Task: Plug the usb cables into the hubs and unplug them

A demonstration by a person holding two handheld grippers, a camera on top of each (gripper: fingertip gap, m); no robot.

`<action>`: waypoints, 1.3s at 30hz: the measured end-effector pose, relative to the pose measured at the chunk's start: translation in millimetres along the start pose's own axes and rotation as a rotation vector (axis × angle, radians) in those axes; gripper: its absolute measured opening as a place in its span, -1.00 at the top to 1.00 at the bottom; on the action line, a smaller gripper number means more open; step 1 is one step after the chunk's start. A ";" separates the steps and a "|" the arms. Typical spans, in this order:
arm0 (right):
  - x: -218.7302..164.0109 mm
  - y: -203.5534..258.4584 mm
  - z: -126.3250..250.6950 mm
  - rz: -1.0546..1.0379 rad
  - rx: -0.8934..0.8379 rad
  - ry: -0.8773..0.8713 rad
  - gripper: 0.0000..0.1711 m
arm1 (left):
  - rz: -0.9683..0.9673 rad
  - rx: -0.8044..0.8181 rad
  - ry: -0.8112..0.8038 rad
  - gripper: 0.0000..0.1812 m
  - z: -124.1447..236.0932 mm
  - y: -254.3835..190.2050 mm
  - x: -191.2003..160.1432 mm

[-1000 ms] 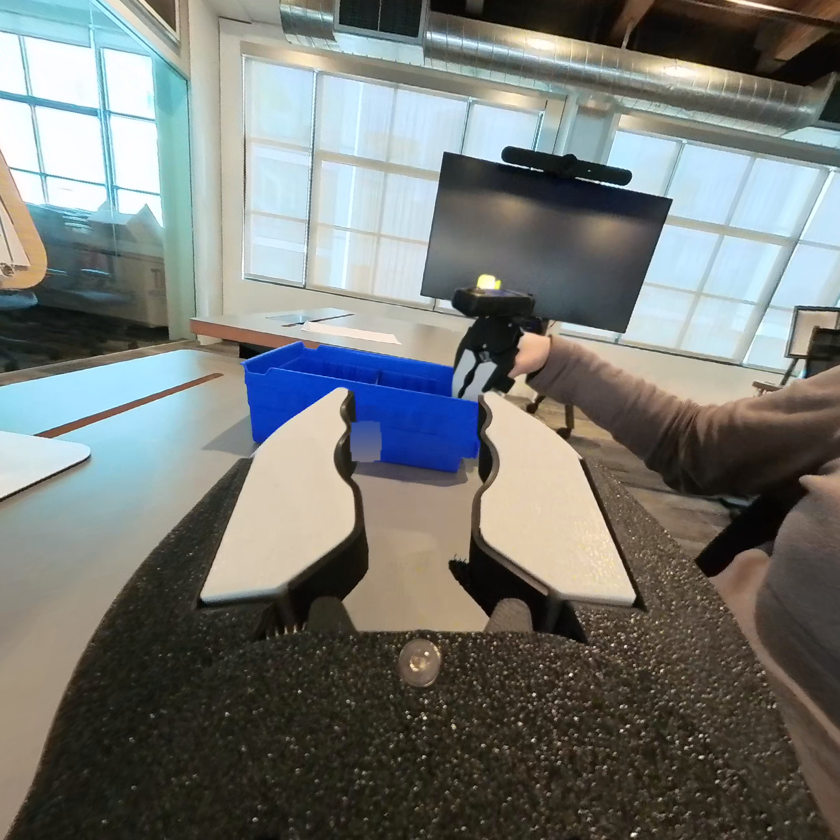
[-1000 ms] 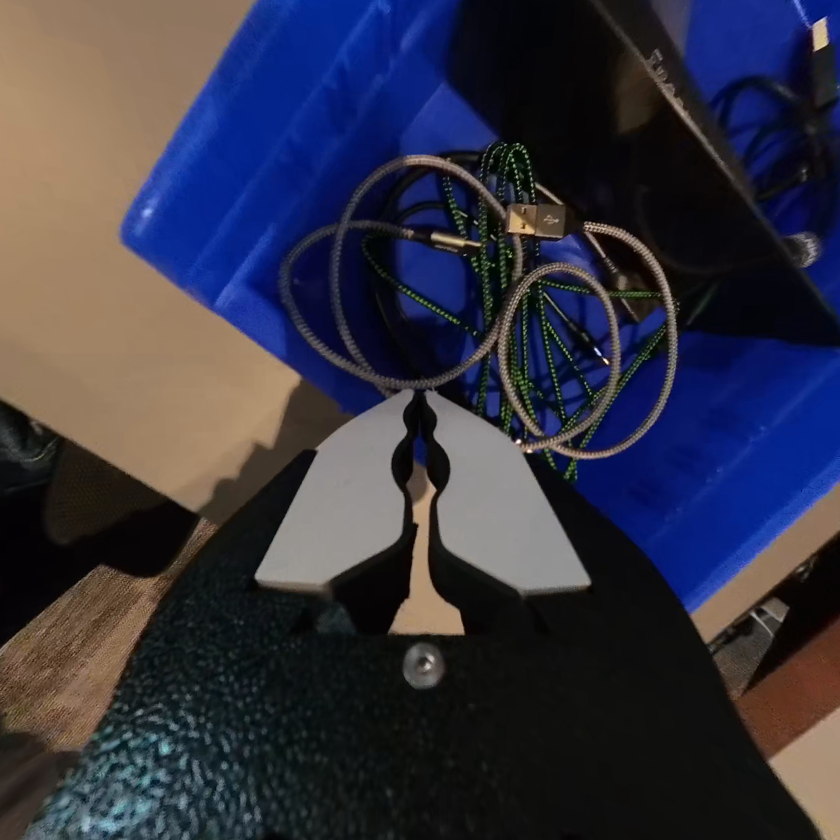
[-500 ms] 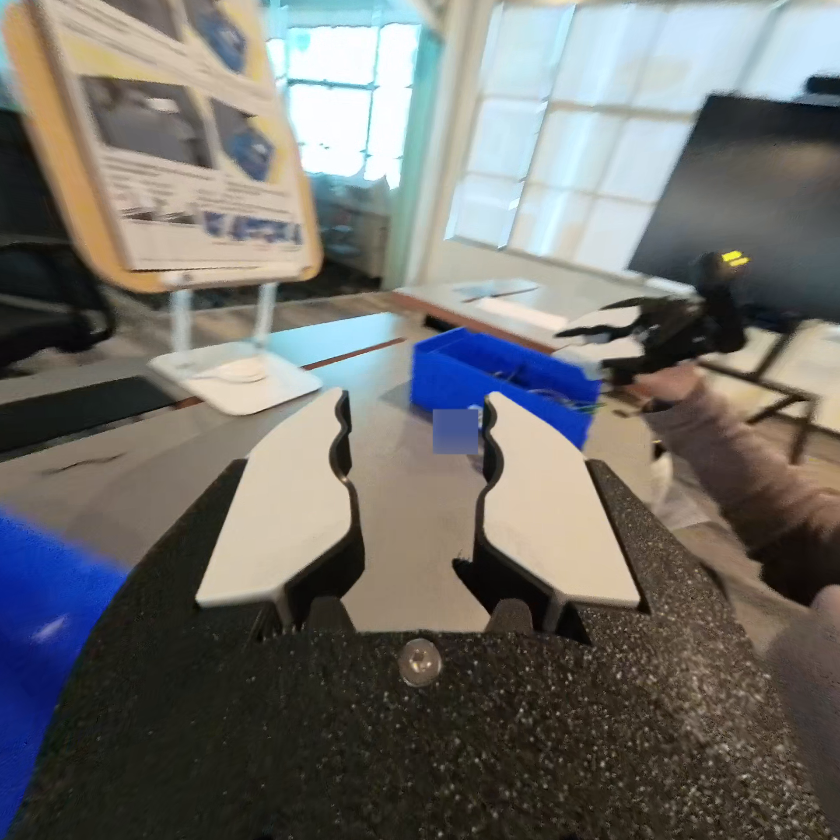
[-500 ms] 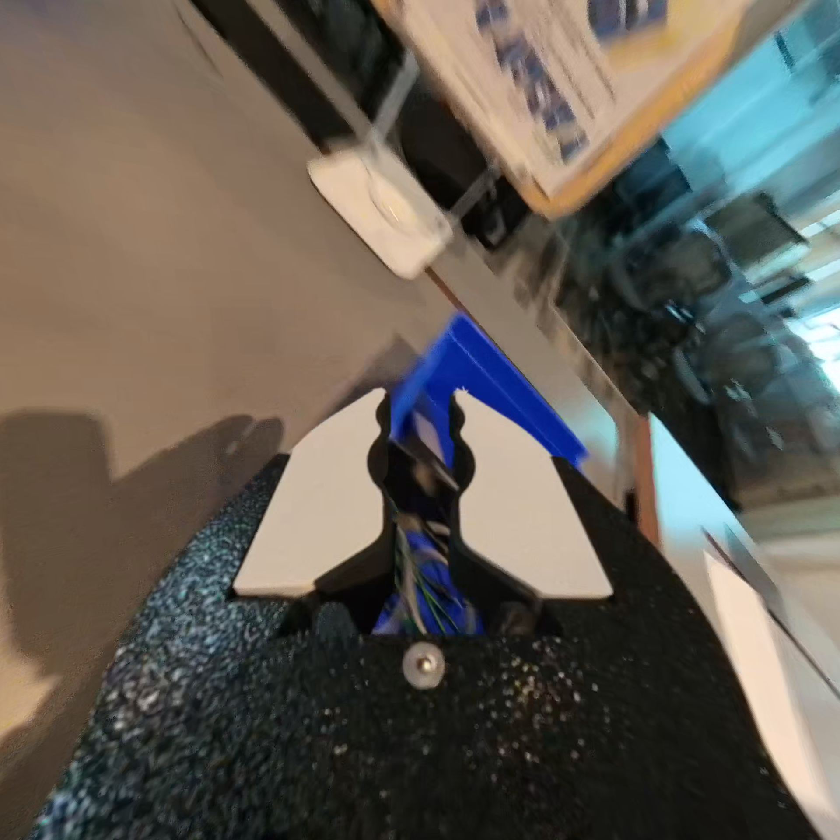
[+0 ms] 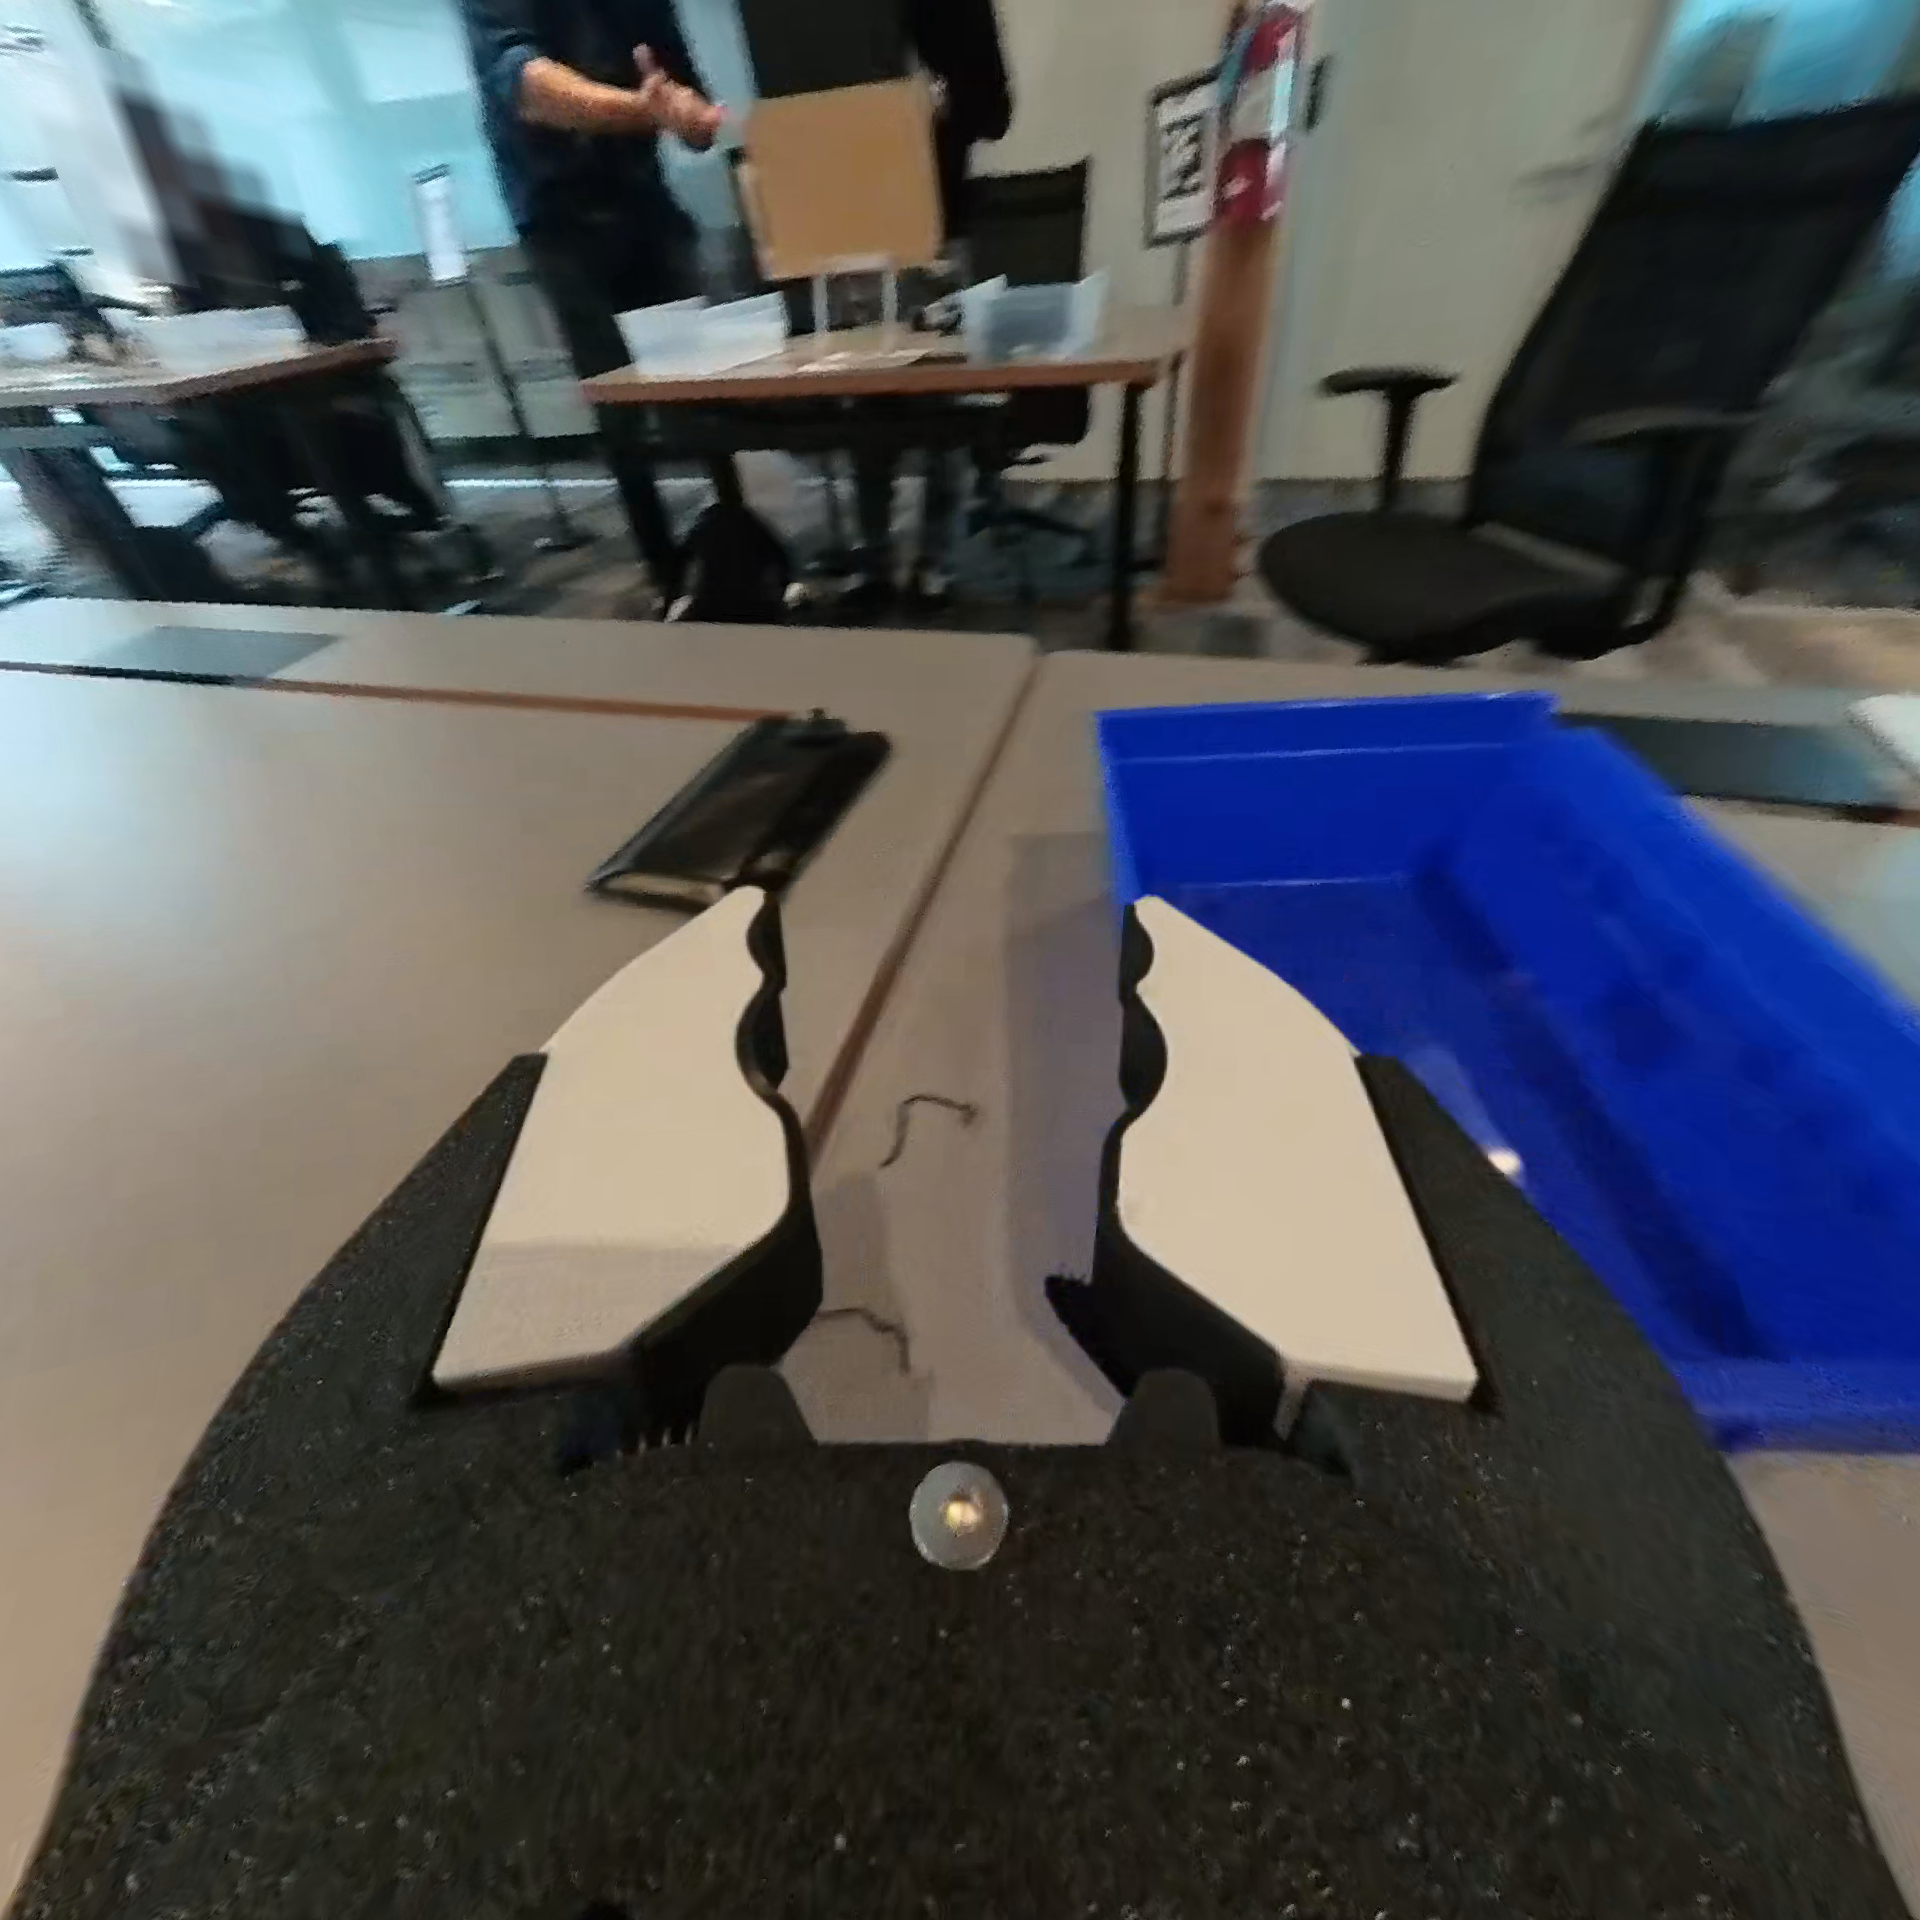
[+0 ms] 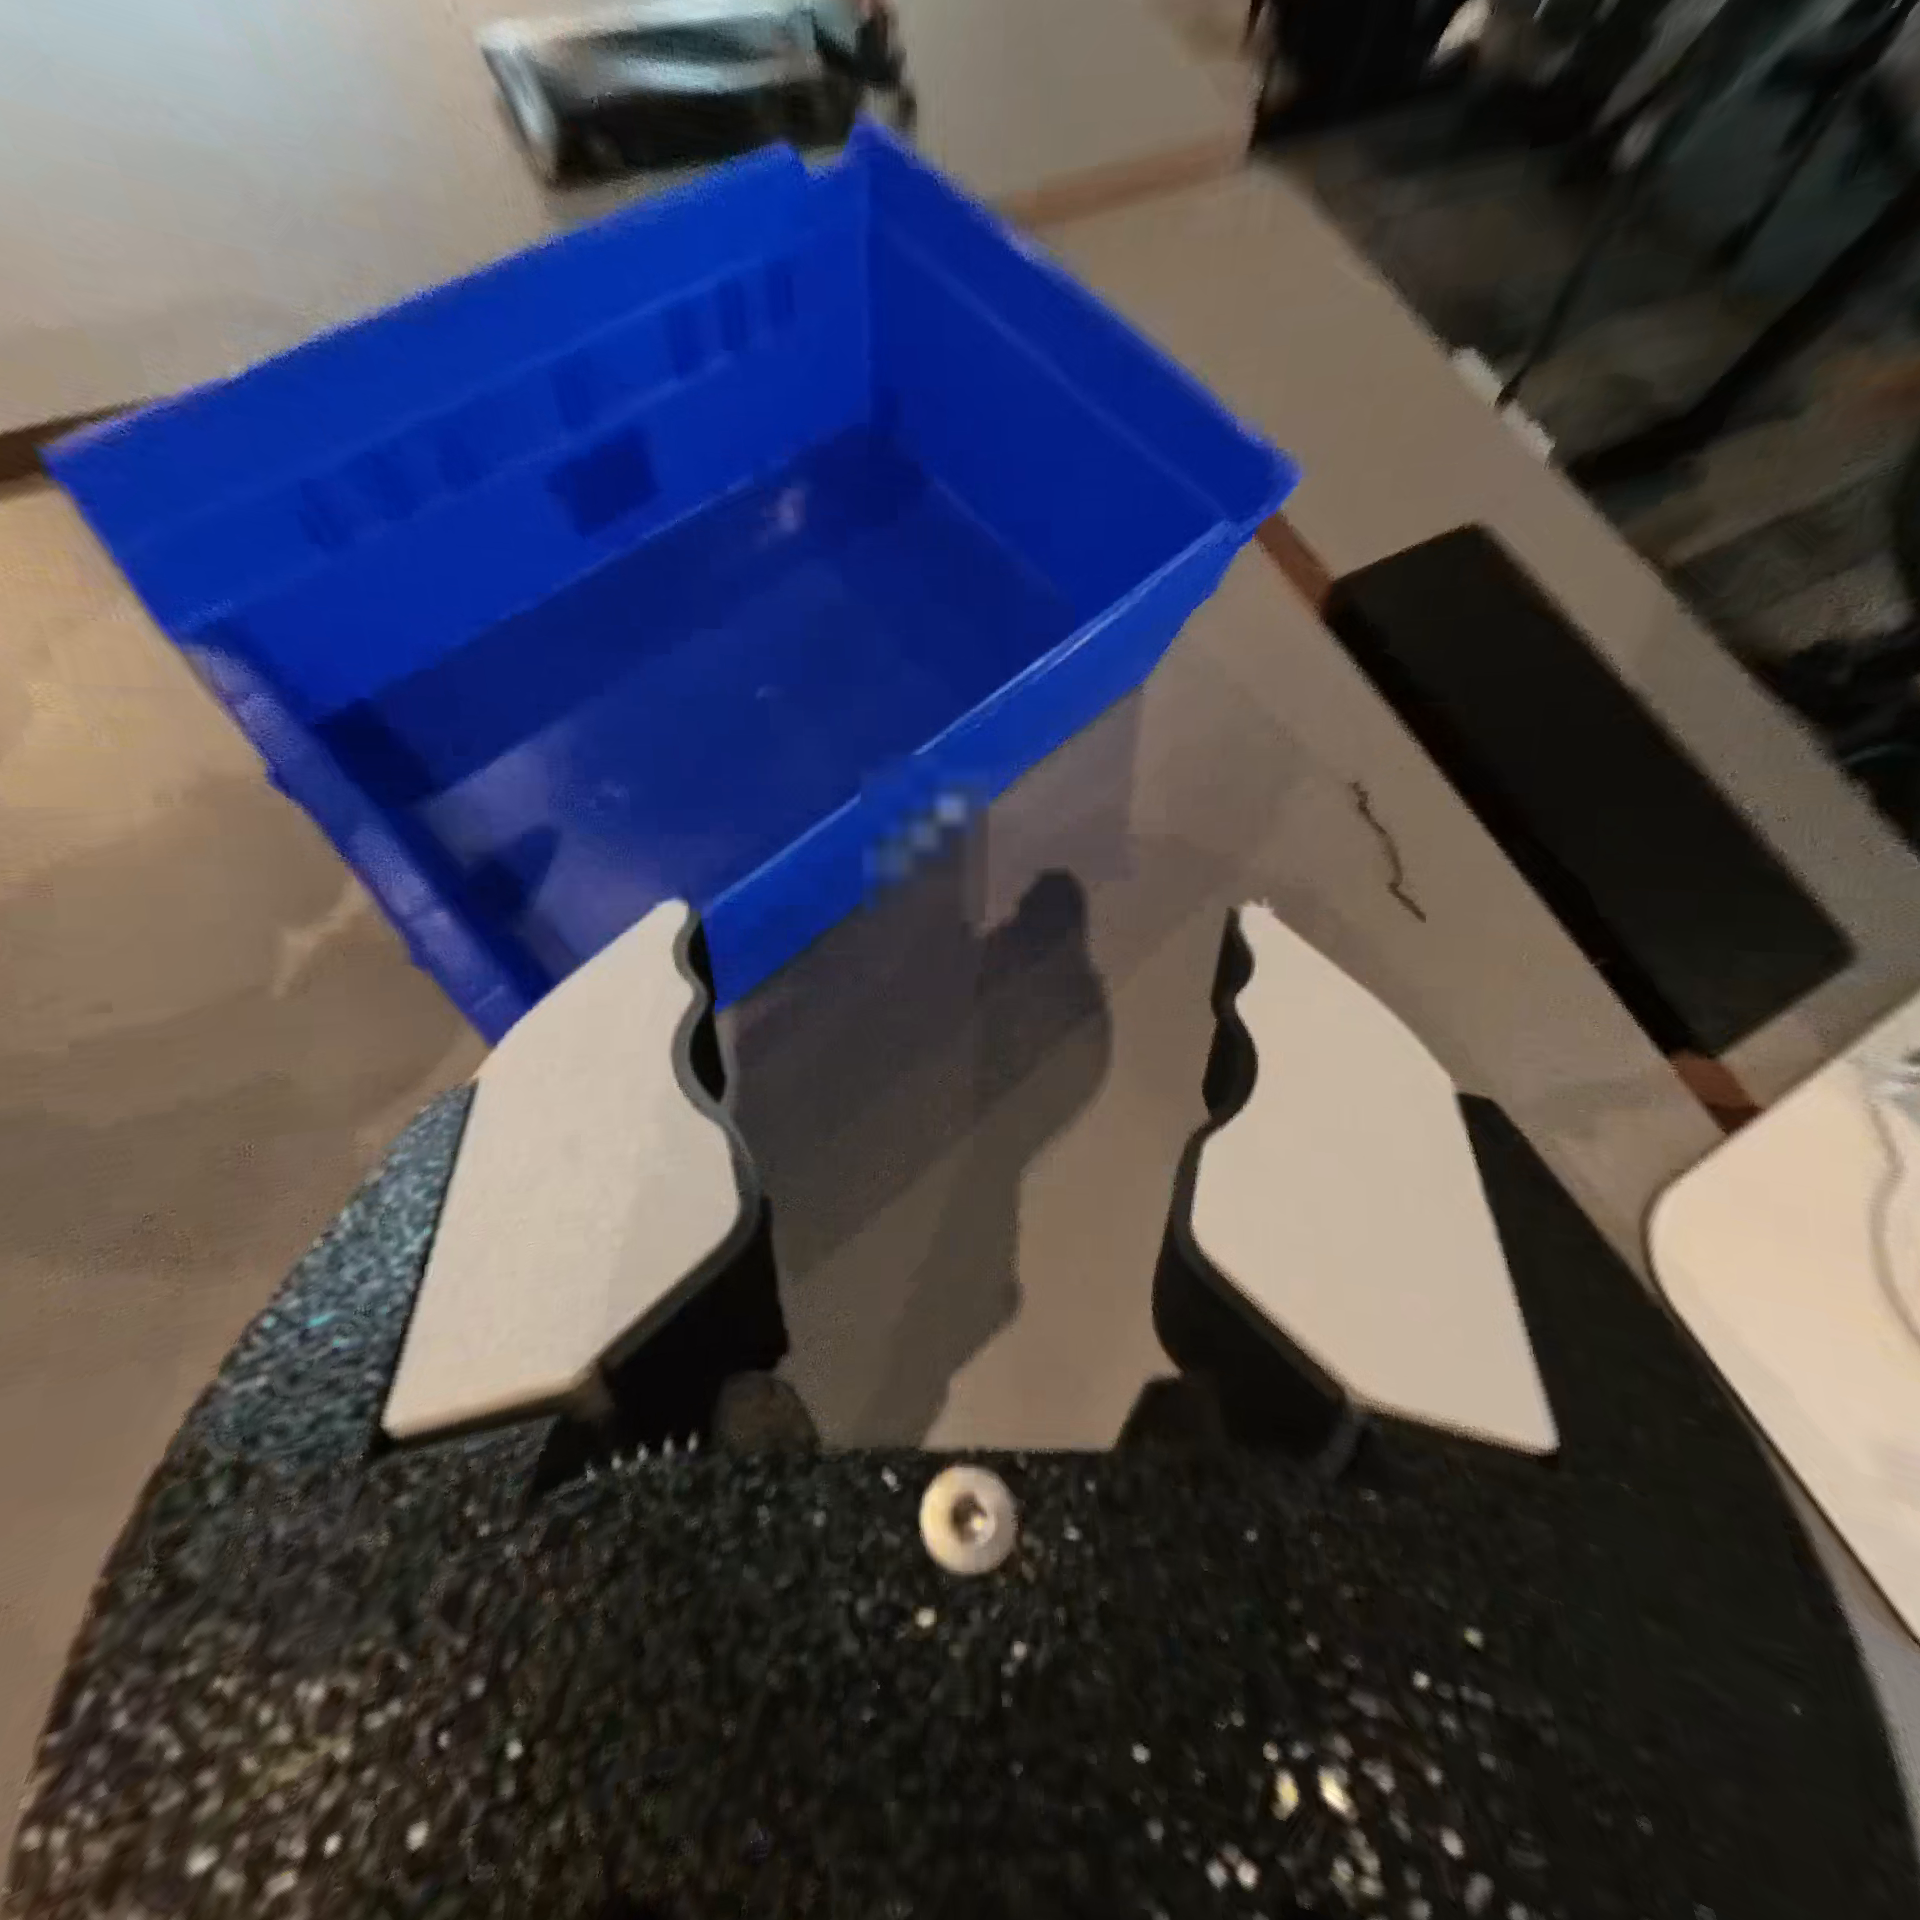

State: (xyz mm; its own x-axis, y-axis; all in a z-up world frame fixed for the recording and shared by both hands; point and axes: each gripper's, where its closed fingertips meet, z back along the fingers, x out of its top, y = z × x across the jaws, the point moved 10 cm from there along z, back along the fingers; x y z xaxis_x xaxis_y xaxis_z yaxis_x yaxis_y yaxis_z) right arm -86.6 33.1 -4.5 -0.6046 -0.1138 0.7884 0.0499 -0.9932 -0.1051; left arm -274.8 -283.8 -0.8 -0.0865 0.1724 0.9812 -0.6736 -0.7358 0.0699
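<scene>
Ahead of your right gripper (image 6: 966, 925), up and left, sits the blue bin (image 6: 1060, 665); its visible part holds no cables or hubs; the long axis runs away from you. Your left gripper (image 5: 951, 914) has it just right; both grippers are released, holding nothing.

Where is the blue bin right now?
The blue bin sits on the grey table, right of the left gripper in its view, and just ahead-left of the right gripper in the right wrist view.
</scene>
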 end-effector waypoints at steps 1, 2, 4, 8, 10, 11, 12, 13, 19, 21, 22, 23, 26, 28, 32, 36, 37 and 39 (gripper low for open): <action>6.2 -1.6 -19.1 -0.013 0.010 0.045 -0.08 | -0.025 0.038 0.020 0.32 -2.4 1.5 -2.1; 11.0 -2.5 -36.4 -0.031 0.025 0.086 -0.08 | -0.047 0.069 0.036 0.32 -4.3 2.4 -3.7; 18.5 -3.1 -65.3 -0.076 0.061 0.158 -0.09 | -0.070 0.104 0.054 0.32 -7.3 3.2 -5.6; 27.6 -3.7 -104.5 -0.129 0.079 0.278 -0.06 | -0.088 0.120 0.070 0.31 -10.8 2.5 -6.9; 32.2 -3.5 -116.9 -0.173 0.108 0.312 0.03 | -0.096 0.130 0.077 0.31 -12.1 2.8 -7.7; 34.5 -3.2 -121.8 -0.192 0.121 0.325 0.09 | -0.097 0.131 0.078 0.31 -12.7 3.0 -8.0; 36.2 -3.4 -126.1 -0.204 0.120 0.343 0.16 | -0.095 0.129 0.079 0.31 -13.3 3.3 -8.3; 37.0 -4.5 -129.9 -0.204 0.101 0.371 0.23 | -0.092 0.127 0.080 0.31 -13.8 3.5 -8.7; 38.5 -11.7 -138.6 -0.229 0.020 0.492 0.61 | -0.082 0.108 0.078 0.30 -15.3 4.4 -10.0; 36.3 -15.7 -135.5 -0.220 0.009 0.514 0.77 | -0.073 0.094 0.074 0.30 -15.3 4.5 -10.1; 34.3 -17.7 -132.6 -0.208 0.007 0.525 0.85 | -0.069 0.088 0.074 0.30 -15.3 4.4 -10.1; 31.6 -19.5 -128.7 -0.188 0.010 0.537 0.94 | -0.068 0.084 0.073 0.30 -15.2 4.3 -10.0; 20.6 -19.9 -111.5 -0.155 0.079 0.568 0.97 | -0.067 0.071 0.070 0.29 -15.7 3.0 -10.0; 9.6 -20.8 -95.1 -0.139 0.090 0.577 0.98 | -0.068 0.059 0.069 0.30 -15.9 1.3 -9.8; -24.8 -32.4 -49.9 -0.164 0.093 0.595 0.98 | -0.079 0.029 0.056 0.30 -15.1 -6.1 -7.6; -70.4 -47.3 11.7 -0.268 0.063 0.561 0.98 | -0.102 -0.015 0.023 0.30 -16.1 -20.0 -3.0; -82.6 -48.9 27.7 -0.295 0.044 0.542 0.98 | -0.109 -0.035 0.018 0.30 -16.9 -25.6 -1.9; -108.9 -49.3 57.3 -0.330 -0.007 0.533 0.97 | -0.130 -0.078 0.011 0.30 -18.4 -39.9 -0.2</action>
State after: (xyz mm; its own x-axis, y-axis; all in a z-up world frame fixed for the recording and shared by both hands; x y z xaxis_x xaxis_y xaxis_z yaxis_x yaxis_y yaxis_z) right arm 22.4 93.1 -50.4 -0.9007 0.2285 0.3695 -0.2112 -0.9736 0.0872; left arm -261.4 -242.5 -7.1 -0.0028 0.2709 0.9626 -0.7345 -0.6538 0.1818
